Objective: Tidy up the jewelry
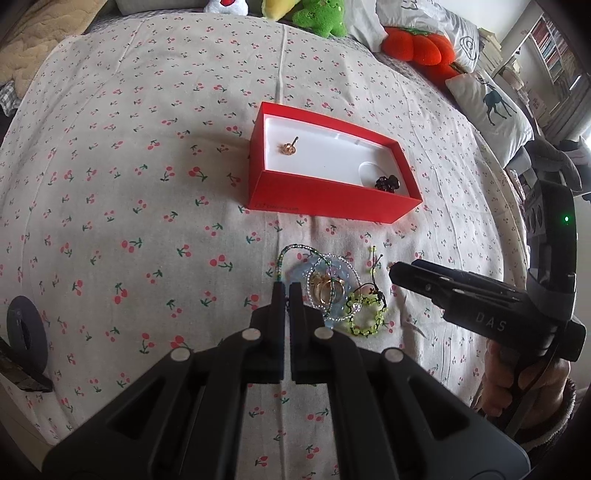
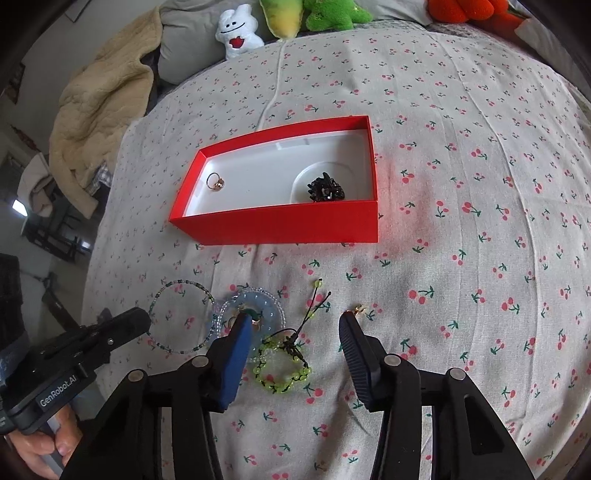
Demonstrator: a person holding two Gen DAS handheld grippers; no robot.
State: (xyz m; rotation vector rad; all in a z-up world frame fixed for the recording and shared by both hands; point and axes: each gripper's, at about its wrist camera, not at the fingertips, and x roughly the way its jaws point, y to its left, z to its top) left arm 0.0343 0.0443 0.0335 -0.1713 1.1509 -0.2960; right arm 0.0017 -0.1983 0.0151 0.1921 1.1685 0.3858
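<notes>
A red box [image 1: 325,197] [image 2: 280,225] with a white liner lies open on the bed. It holds a gold ring [image 1: 289,147] [image 2: 215,182] and black beads [image 1: 387,182] [image 2: 325,188]. In front lie a green-bead bracelet [image 2: 181,317] [image 1: 291,254], a pale blue disc [image 2: 258,306] [image 1: 332,273] with gold rings on it, a yellow-green bracelet [image 2: 280,369] [image 1: 364,314] and a small gold earring [image 2: 359,308]. My left gripper [image 1: 287,290] is shut, its tips by the green-bead bracelet. My right gripper [image 2: 293,323] is open above the yellow-green bracelet.
The cherry-print sheet [image 1: 129,184] covers the bed. Plush toys [image 2: 317,13] and pillows [image 1: 491,107] line the far edge. A beige blanket [image 2: 99,107] lies at the left.
</notes>
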